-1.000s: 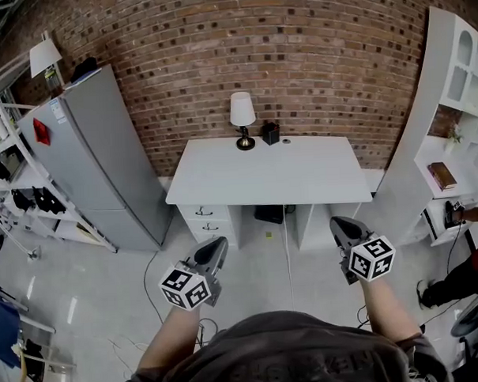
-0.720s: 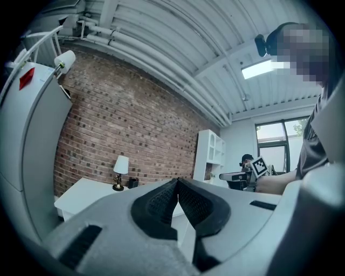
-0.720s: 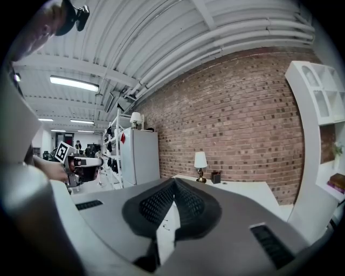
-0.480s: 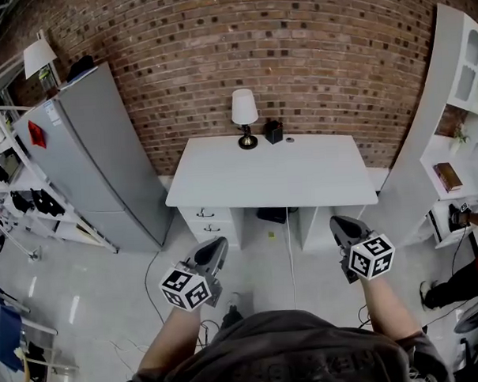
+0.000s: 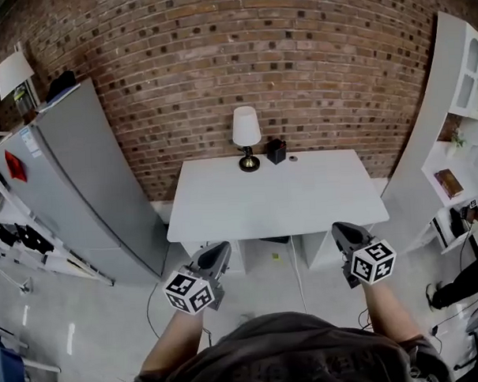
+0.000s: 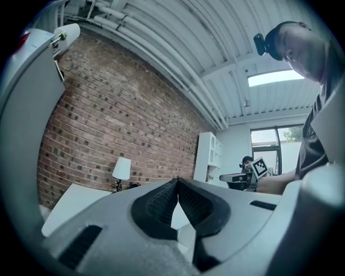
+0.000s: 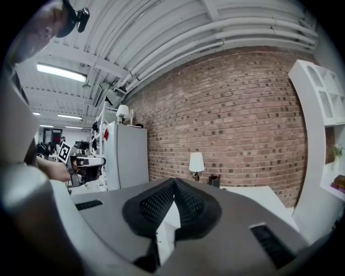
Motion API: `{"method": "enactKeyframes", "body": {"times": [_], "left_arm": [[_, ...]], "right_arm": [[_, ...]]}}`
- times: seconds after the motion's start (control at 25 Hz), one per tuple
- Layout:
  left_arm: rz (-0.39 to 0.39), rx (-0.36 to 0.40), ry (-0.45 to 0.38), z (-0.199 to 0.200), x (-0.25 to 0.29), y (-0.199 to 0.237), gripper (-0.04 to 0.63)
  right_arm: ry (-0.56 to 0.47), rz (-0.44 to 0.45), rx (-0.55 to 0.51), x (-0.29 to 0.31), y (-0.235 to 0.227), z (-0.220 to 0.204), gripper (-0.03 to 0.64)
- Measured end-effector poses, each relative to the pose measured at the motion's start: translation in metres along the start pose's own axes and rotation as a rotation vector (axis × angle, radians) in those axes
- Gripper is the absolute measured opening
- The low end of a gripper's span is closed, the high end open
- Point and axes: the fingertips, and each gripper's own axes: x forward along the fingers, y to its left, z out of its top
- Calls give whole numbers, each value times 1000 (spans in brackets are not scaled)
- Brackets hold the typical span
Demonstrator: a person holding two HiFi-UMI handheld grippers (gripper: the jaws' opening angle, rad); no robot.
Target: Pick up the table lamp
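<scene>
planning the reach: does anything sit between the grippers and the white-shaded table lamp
Nothing visible does: the white desk top in front of the white-shaded table lamp is bare. A small black box stands just right of it.

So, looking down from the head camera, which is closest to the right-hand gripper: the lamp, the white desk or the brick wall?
1. White desk, directly ahead of the right gripper.
2. Table lamp, at the desk's back edge, off to the left.
3. Brick wall, behind the lamp.
</scene>
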Motion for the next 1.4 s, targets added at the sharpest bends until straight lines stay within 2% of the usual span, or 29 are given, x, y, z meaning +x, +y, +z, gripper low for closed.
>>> {"method": "enactKeyframes", "body": {"times": [0.28, 0.6, 0.88, 1.04, 1.4], "left_arm": [[-63, 5, 10, 29, 35, 114, 5], [-105, -16, 27, 32, 69, 186, 5], [-114, -25, 41, 26, 105, 210, 4], [-93, -29, 59, 20, 132, 214, 5], [32, -22, 29, 14, 238, 215, 5]], "right_arm": [[-35, -56, 15, 100, 5, 32, -6], [-16, -82, 15, 173, -1, 41, -6], [-4, -82, 31, 205, -28, 35, -6], [7, -55, 40, 219, -53, 30, -6], [18, 62, 41, 267, -178, 28, -6]]}}
